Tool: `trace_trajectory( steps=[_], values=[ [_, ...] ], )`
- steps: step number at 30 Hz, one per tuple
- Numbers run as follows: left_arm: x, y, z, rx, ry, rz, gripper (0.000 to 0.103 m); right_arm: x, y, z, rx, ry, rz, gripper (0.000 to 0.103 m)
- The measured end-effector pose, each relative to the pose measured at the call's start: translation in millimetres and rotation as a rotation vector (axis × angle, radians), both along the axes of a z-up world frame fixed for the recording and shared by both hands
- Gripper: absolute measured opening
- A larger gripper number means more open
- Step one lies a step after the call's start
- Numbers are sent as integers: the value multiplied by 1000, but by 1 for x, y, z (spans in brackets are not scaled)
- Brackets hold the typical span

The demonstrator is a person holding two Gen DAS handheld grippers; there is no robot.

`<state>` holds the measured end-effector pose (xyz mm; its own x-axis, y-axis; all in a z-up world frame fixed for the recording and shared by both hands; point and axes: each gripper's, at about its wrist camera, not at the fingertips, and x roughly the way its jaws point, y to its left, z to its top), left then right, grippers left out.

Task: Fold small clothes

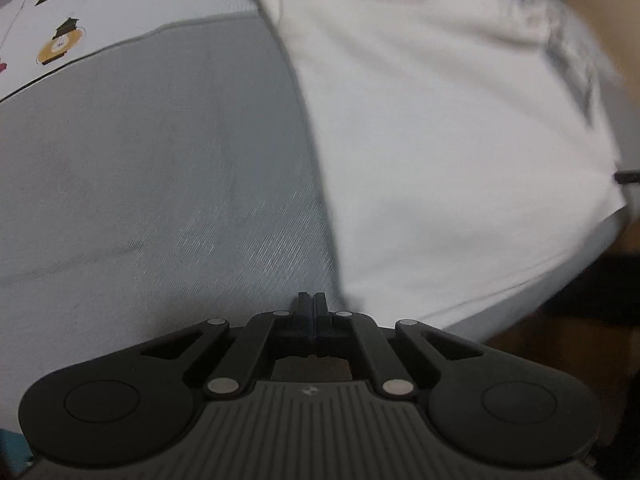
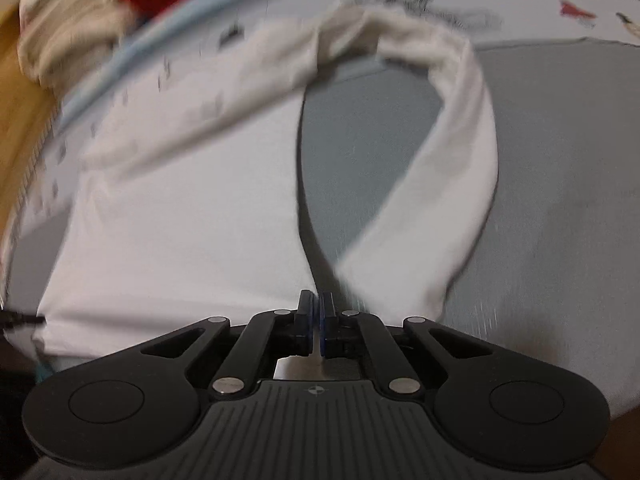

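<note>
A white long-sleeved garment (image 1: 440,140) lies flat on a grey mat (image 1: 160,184). In the left wrist view it fills the right half. My left gripper (image 1: 311,300) is shut and empty, just left of the garment's near edge. In the right wrist view the garment's body (image 2: 180,208) lies left, and a sleeve (image 2: 452,152) loops across the mat (image 2: 560,184) to the right. My right gripper (image 2: 316,300) is shut on the garment's edge where body and sleeve cuff meet. The frames are blurred.
A patterned light sheet (image 1: 100,12) lies beyond the mat and also shows in the right wrist view (image 2: 540,8). A pile of other clothes, red and beige (image 2: 100,8), sits at the far left. A wooden floor (image 1: 560,344) shows past the mat's edge.
</note>
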<state>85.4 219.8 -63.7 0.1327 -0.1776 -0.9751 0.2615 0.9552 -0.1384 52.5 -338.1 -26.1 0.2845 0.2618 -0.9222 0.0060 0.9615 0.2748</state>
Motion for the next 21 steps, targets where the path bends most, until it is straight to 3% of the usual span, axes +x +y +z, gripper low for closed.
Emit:
trace_trajectory(
  steps=[2, 4, 5, 8, 12, 14, 15, 17, 19, 21],
  values=[
    [3, -2, 2, -27, -6, 8, 4, -4, 15, -12, -76, 59, 83, 3],
    [9, -2, 10, -77, -37, 36, 20, -4, 20, -14, -121, 52, 95, 4],
    [11, -3, 13, -107, -50, 51, 31, -3, 20, -11, -122, 32, 83, 12],
    [18, -12, 10, -149, -41, 60, 34, 1, 19, -6, -123, -7, 54, 35],
    [12, -20, -5, -95, -1, 4, 31, 3, 27, -17, -149, 37, 109, 35],
    [4, -20, -11, -43, 10, -43, 10, 3, 33, -22, -172, 47, 146, 35],
    [0, -19, -12, -29, 14, -65, 8, 3, 35, -21, -176, 46, 157, 34],
    [-3, -20, -10, -48, 18, -83, 5, 1, 37, -18, -126, 53, 167, 2],
    [-3, -13, -7, -99, 32, -56, 4, 3, 33, -9, -106, 16, 152, 2],
    [-5, -9, -11, -46, 47, -62, 4, 5, 19, 0, -68, -14, 72, 1]
  ],
)
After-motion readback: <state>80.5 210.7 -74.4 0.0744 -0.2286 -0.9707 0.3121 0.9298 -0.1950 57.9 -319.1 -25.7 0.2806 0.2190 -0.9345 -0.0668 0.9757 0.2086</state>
